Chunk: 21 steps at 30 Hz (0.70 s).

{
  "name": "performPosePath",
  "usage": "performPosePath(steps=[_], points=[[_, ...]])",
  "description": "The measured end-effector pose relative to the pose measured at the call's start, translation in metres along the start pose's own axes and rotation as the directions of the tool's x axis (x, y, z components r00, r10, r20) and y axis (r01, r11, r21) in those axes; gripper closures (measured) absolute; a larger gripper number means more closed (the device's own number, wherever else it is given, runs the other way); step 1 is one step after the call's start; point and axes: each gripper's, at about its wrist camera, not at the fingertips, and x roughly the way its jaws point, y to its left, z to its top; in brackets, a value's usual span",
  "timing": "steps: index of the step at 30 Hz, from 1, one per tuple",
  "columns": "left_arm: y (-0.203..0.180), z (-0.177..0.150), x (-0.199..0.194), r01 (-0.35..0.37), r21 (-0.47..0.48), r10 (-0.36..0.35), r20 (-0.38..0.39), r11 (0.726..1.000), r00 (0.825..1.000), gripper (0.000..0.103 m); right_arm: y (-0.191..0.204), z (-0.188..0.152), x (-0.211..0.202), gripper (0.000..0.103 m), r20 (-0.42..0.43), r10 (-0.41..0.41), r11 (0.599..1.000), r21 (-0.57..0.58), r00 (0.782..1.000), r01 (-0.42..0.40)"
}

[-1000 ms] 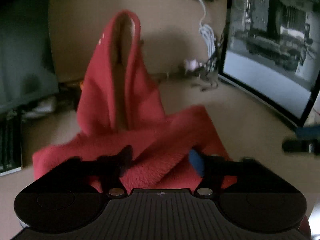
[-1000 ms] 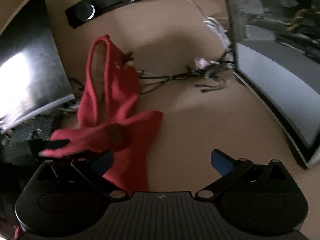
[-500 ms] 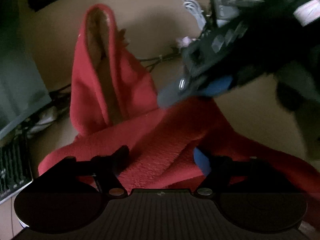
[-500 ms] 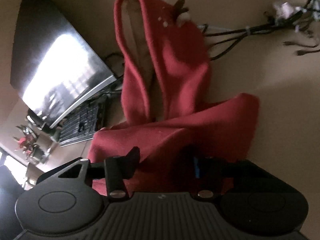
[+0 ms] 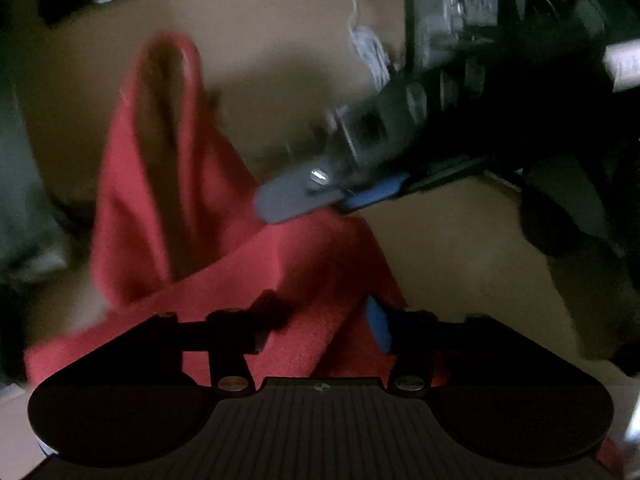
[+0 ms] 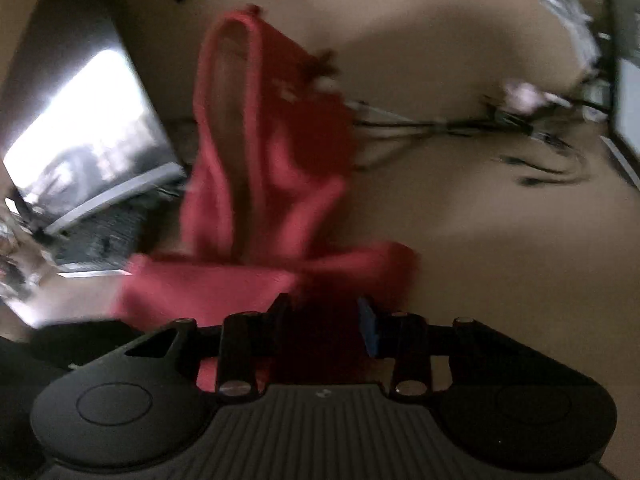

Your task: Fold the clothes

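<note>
1. Red garment [image 5: 224,264] lies bunched on the tan counter [image 5: 460,264]; the hood end stretches away from both cams, opening w/ pale lining facing up [image 6: 236,92].
2. Left tool [image 5: 320,320]: jaws closing, red fabric between them. The dark left finger sits on the cloth and the blue pad of the right finger [image 5: 378,326] is at a fold's edge; can't confirm the pads actually press yet, since blur and shadow smear that spot.
3. Right tool [image 6: 324,322]: jaws drawn in tight on a bunch of the garment. Cloth between them is near-black in shadow, so the pinch pt is hard to read; blue pad [image 6: 368,328] is only partly visible.
4. In the left cam the right tool [image 5: 320,196] comes in from the upper right, tips at the garment's far fold. Its body and whatever holds it are a dark, blurred mass, cut off at the frame edge.
5. Background is vague: monitor [image 6: 84,128] w/ glare at left, keyboard [image 6: 96,236] below it, partly hidden by the garment; tangle of cables [image 6: 460,128] right of the hood; white coiled cord [image 5: 370,52]; second screen [image 6: 628,96] cropped at right.
6. Both views are dim and motion-blurred, so garment edges smear.
</note>
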Motion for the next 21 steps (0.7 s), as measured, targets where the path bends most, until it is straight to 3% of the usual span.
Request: performPosePath(steps=[3, 5, 7, 9, 11, 14, 18, 21], points=[[0.008, -0.011, -0.004, 0.032, -0.049, -0.035, -0.052, 0.998, 0.998, 0.023, -0.001, -0.001, -0.012, 0.057, 0.036, -0.033, 0.999, -0.024, 0.999, 0.034], [0.019, -0.017, -0.024, 0.016, -0.093, -0.019, -0.034, 0.996, 0.999, 0.010, 0.011, 0.000, -0.020, 0.056, 0.070, -0.019, 0.996, -0.085, 0.997, 0.025], [0.035, -0.023, -0.043, -0.006, -0.155, 0.003, -0.015, 0.988, 1.000, 0.009, 0.021, 0.006, -0.017, 0.054, 0.075, 0.015, 0.990, -0.141, 0.997, -0.004], [0.054, -0.031, -0.052, -0.067, -0.230, 0.064, -0.019, 0.971, 0.998, 0.009, 0.032, 0.003, -0.001, 0.051, 0.026, 0.032, 0.985, -0.172, 0.999, -0.027], [0.072, -0.041, -0.048, -0.128, -0.306, 0.114, -0.065, 0.943, 0.991, 0.009, 0.034, -0.003, 0.027, 0.050, -0.043, -0.035, 0.981, -0.191, 0.998, 0.026], [0.089, -0.051, -0.047, -0.167, -0.409, 0.134, -0.110, 0.897, 0.985, 0.009, 0.040, -0.009, 0.034, 0.047, -0.028, -0.079, 0.964, -0.258, 0.996, 0.069], [0.079, -0.052, -0.071, -0.189, -0.383, 0.169, -0.085, 0.904, 0.982, 0.008, 0.044, 0.000, -0.002, 0.046, 0.013, -0.011, 0.981, -0.193, 1.000, 0.013], [0.069, -0.059, -0.090, -0.213, -0.344, 0.196, -0.082, 0.914, 0.977, 0.007, 0.043, 0.001, -0.042, 0.035, 0.091, 0.070, 0.995, -0.075, 0.993, -0.063]])
